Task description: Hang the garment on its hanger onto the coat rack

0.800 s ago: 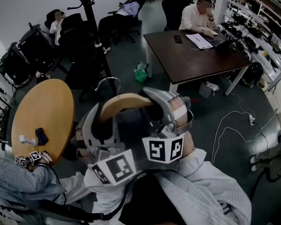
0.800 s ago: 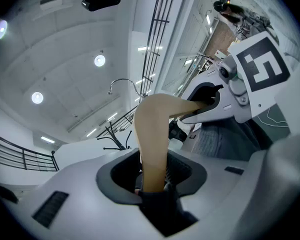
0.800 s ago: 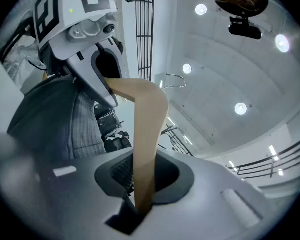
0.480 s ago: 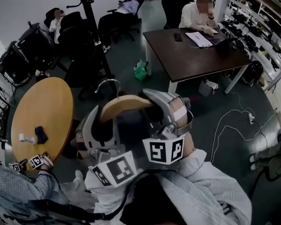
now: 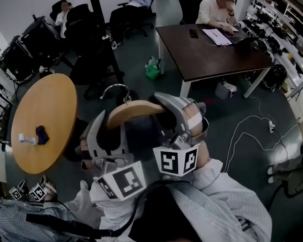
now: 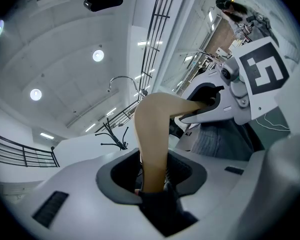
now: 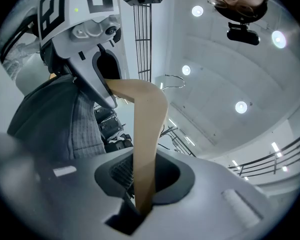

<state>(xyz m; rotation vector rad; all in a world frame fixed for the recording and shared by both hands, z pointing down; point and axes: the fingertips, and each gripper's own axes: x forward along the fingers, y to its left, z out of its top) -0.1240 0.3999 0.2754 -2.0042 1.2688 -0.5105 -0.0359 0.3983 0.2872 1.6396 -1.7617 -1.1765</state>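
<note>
The wooden hanger [image 5: 136,111], with the dark garment [image 5: 141,139] beneath it, is clamped at its ends by the left hand-held gripper [image 6: 152,176] and the right hand-held gripper [image 7: 142,184], well apart from the coat rack [image 5: 95,4].

The wooden hanger [image 5: 136,112] spans the gap between the left gripper [image 5: 111,137] and the right gripper [image 5: 186,117], one end inside each set of jaws. Its metal hook [image 5: 116,88] points away from the person. The coat rack [image 5: 97,14] stands well beyond. A round table [image 5: 40,120] stands left and a dark desk [image 5: 212,54] right.
</note>
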